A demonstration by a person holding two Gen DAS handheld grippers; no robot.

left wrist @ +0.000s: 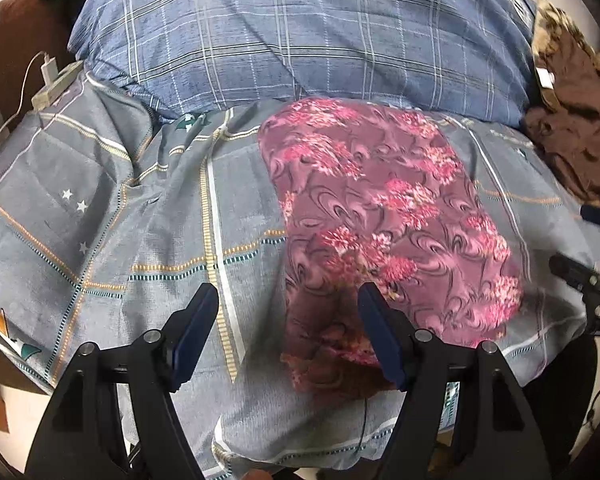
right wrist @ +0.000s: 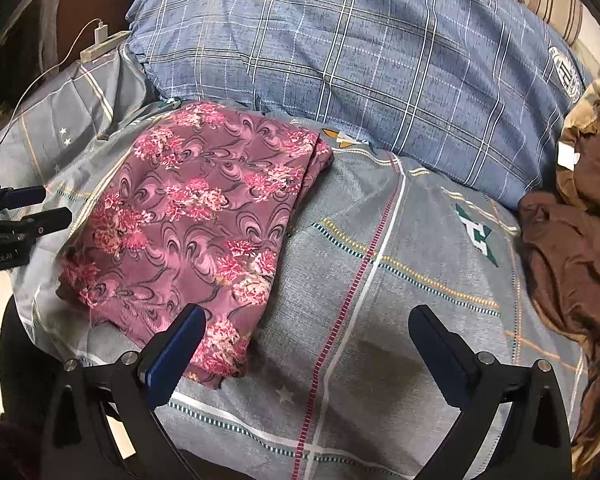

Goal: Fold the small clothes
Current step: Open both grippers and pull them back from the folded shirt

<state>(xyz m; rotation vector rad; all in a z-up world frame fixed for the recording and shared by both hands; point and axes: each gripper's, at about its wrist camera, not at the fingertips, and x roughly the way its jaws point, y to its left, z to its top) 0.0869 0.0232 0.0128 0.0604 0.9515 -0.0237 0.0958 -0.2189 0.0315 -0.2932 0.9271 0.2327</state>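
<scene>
Chargers first, far left: a white plug and power strip (left wrist: 56,80) sit at the bed's edge, out of my working patch. My left hand-held gripper (left wrist: 288,332) hovers with its jaws spread wide and nothing between them; one finger hangs over the grey checked bedsheet (left wrist: 100,216), the other over the near hem of the floral garment (left wrist: 384,216). I judge I keep it there to catch that near edge for another fold. The garment lies flat in a roughly rectangular packet, already doubled by the look of its layered right edge (right wrist: 312,160), between my two tools and just short of the blue plaid pillow (right wrist: 380,60). My right hand-held gripper (right wrist: 306,344) is likewise open and empty, mostly over bare sheet beside the garment's corner. Farther right, a brown crumpled cloth (right wrist: 572,248) waits in a heap; what kind of garment it is, I cannot tell. The floral piece's underside and inner layers are hidden.
</scene>
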